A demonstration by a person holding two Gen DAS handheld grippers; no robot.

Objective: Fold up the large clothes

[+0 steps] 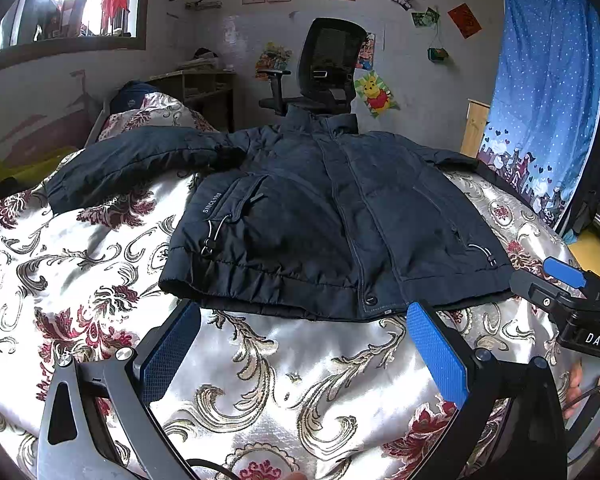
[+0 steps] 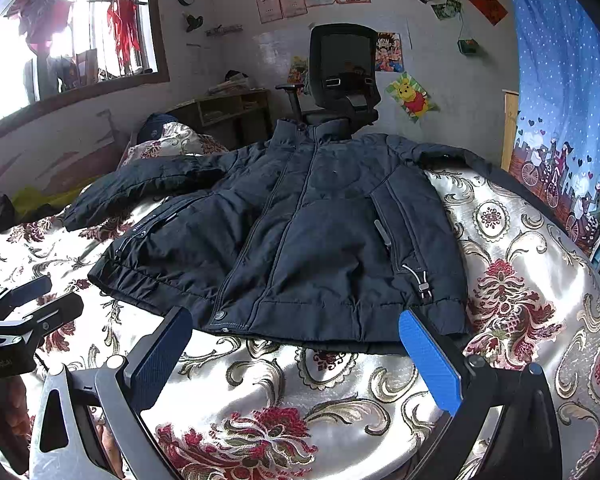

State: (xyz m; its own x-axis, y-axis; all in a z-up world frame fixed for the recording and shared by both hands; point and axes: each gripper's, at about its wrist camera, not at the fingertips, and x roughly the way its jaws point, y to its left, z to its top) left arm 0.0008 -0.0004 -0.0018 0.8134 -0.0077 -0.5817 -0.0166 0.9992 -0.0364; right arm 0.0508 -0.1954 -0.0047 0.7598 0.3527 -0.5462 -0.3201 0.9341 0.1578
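A dark navy padded jacket [image 1: 320,220] [image 2: 300,240] lies front up and zipped on the bed, collar far, hem toward me. Its one sleeve [image 1: 132,164] stretches out to the left; the other [image 2: 452,152] runs toward the bed's right edge. My left gripper [image 1: 302,312] is open, its blue pads [image 1: 436,352] wide apart just short of the hem's middle, holding nothing. My right gripper [image 2: 294,320] is also open and empty at the hem, right of the snap button. Each gripper shows in the other's view: the right gripper [image 1: 556,280] and the left gripper [image 2: 40,300].
A shiny floral bedspread [image 1: 260,392] [image 2: 520,300] covers the bed. Behind the collar stands a black office chair [image 1: 328,64]. A blue dotted curtain [image 1: 548,80] hangs at the right, a wooden shelf [image 1: 204,88] and a patterned pillow [image 1: 152,112] at the far left. A hand [image 1: 576,384] holds the right gripper.
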